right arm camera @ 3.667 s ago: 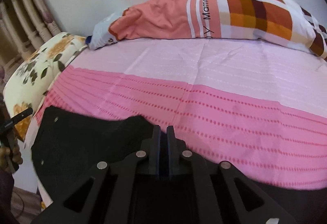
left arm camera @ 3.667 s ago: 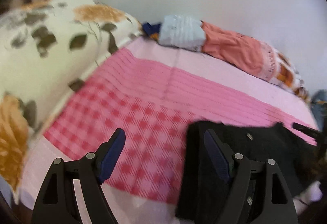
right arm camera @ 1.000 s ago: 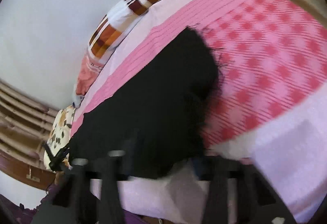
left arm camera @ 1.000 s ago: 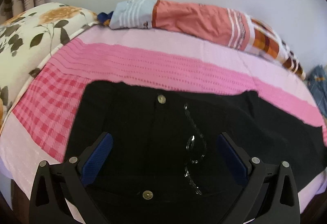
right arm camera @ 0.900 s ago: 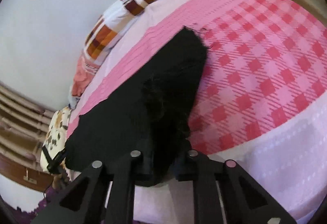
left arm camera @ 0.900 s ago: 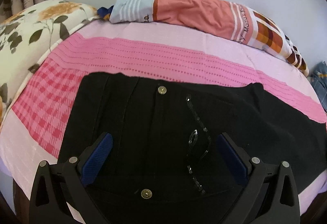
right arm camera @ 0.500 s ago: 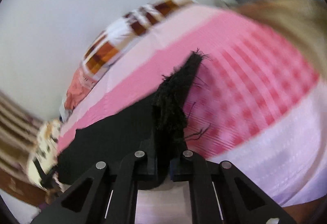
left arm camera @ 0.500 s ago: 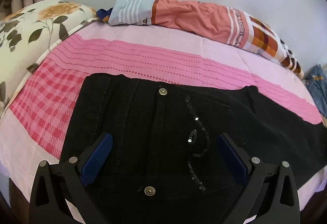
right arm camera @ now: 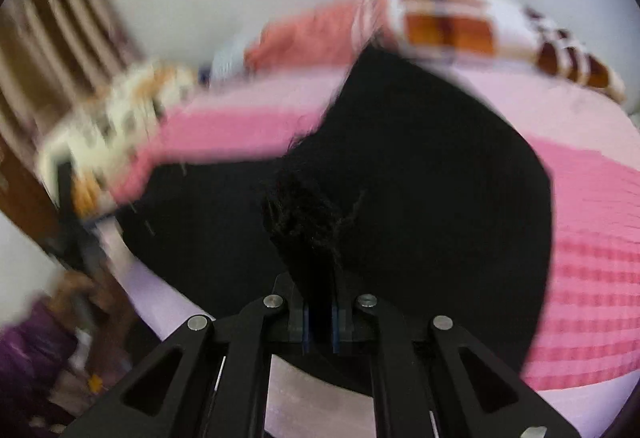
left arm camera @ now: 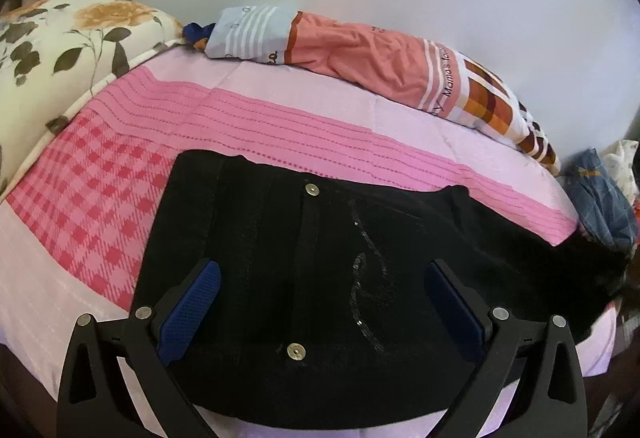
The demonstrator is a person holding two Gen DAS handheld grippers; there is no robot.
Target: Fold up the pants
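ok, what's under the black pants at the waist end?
The black pants lie flat on the pink bedsheet: pink stripes past the waistband, red-pink checks beside it, pale pink at the near edge. Whatever lies directly beneath the fabric is covered.

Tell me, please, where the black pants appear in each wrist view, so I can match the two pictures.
Left wrist view: black pants spread across the lower centre, waist end between the open left gripper fingers.
Right wrist view: pants fill the centre, frayed hem pinched in the right gripper.
Shared landmark: the orange-checked pillow along the wall.
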